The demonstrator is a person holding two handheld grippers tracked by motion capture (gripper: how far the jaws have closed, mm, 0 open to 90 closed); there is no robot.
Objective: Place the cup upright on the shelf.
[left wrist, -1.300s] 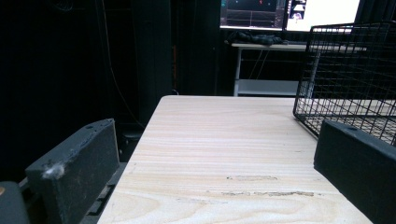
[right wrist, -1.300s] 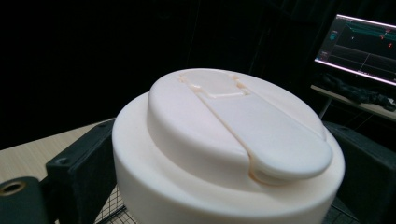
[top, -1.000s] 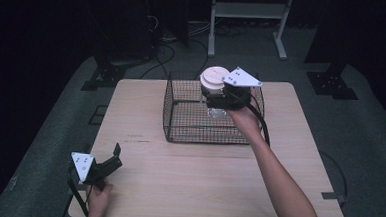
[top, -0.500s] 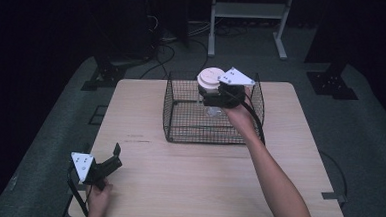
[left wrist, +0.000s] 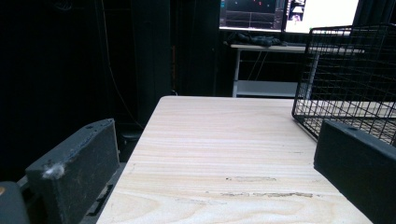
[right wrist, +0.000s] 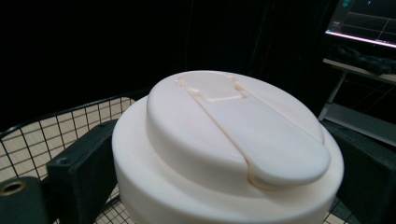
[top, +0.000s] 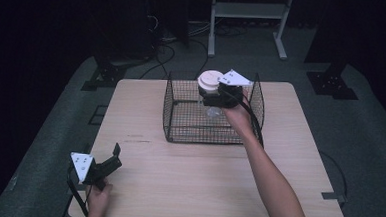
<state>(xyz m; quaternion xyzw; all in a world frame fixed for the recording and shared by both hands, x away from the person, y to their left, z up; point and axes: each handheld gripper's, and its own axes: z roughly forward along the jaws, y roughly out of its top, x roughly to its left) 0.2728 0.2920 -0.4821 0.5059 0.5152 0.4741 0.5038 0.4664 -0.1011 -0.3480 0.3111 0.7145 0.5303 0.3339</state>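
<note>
The right gripper [top: 212,95] clamps a white-lidded jar [top: 210,82] above the wire basket [top: 180,125]. The left gripper [top: 111,157] rests spread and empty at the desk's [top: 187,173] near left corner.

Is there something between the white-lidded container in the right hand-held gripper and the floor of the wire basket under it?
Nothing visible. The right hand-held gripper holds the white-lidded container over the wire basket, whose top is open. The basket floor beneath it looks bare, though the gripper and hand hide part of it.
</note>
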